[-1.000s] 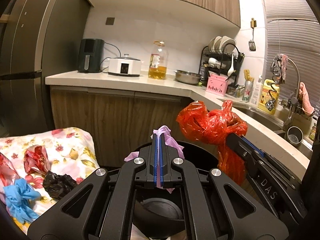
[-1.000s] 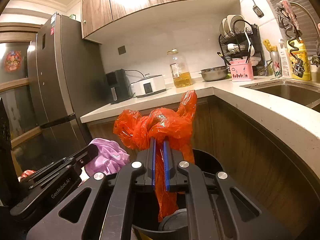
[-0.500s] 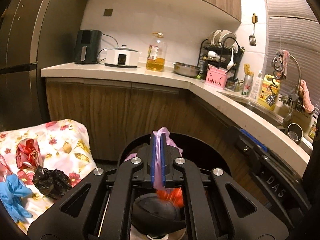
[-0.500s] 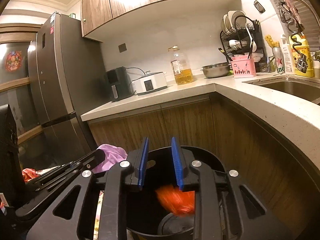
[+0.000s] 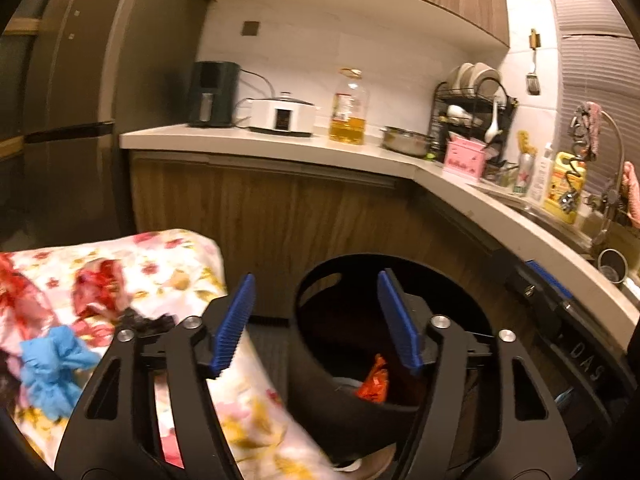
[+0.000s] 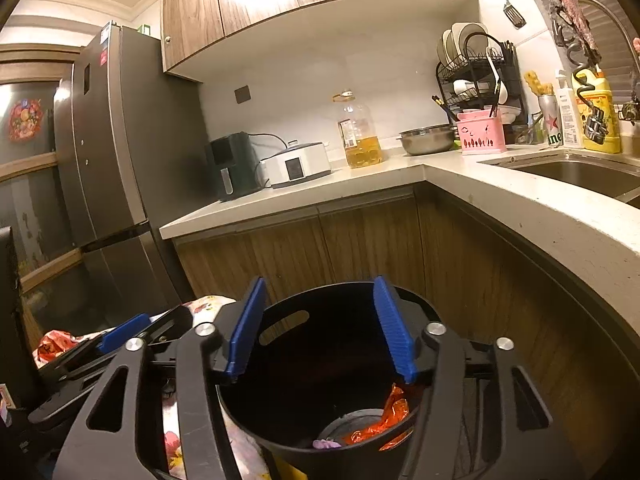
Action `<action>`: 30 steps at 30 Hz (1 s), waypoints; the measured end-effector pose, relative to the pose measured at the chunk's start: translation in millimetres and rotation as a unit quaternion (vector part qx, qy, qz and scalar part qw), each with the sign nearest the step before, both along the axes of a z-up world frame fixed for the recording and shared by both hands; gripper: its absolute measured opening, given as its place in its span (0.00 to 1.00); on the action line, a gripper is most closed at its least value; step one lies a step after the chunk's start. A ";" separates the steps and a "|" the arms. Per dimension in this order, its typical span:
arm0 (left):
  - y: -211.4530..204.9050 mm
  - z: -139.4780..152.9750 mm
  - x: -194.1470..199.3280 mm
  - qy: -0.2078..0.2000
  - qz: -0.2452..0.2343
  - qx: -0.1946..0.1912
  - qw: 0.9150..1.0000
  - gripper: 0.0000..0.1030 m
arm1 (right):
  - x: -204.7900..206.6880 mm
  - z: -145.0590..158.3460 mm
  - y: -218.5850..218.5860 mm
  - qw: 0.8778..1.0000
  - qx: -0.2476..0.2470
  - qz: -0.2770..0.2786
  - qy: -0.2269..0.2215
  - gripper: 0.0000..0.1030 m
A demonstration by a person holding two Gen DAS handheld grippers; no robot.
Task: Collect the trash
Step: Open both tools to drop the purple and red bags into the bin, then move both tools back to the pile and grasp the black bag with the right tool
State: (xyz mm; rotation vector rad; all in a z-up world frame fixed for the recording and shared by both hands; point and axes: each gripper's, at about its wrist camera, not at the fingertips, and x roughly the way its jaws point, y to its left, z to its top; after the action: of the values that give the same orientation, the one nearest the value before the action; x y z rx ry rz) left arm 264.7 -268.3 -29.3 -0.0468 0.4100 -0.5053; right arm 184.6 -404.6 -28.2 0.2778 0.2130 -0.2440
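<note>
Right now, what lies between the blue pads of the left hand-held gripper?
Nothing is held. In the left wrist view, the left hand-held gripper is opening, with only the round black plastic bin's rim behind the gap.

Between your right fingers sits a matt black plastic bin (image 6: 280,408) holding crinkly glossy red plastic (image 6: 394,412) — left of your left fingers, flowered cloth (image 5: 180,264); ahead, wood-grain cabinets (image 6: 360,240).

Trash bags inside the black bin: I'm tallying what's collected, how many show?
2: an orange-red bag at the bin's bottom right, a small purple bag beside it. More may be hidden.
</note>
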 end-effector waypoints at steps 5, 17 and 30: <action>30.7 -5.1 -16.3 -0.008 0.049 0.012 0.999 0.72 | -6.6 0.6 13.0 1.000 -0.010 0.006 -0.002 0.68; 113.1 -23.6 -51.2 -0.020 0.172 0.032 0.984 0.76 | -12.9 -7.5 63.6 0.998 -0.028 0.052 0.002 0.73; 187.9 -39.7 -76.5 -0.005 0.232 0.019 0.973 0.76 | 26.9 -32.5 139.3 0.991 -0.045 0.120 0.028 0.73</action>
State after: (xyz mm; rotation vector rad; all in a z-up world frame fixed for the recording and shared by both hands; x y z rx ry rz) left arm 188.2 -80.4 -69.0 -0.1008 0.3842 -0.0360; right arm 211.5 -265.3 -60.7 0.1538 0.2877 -0.0219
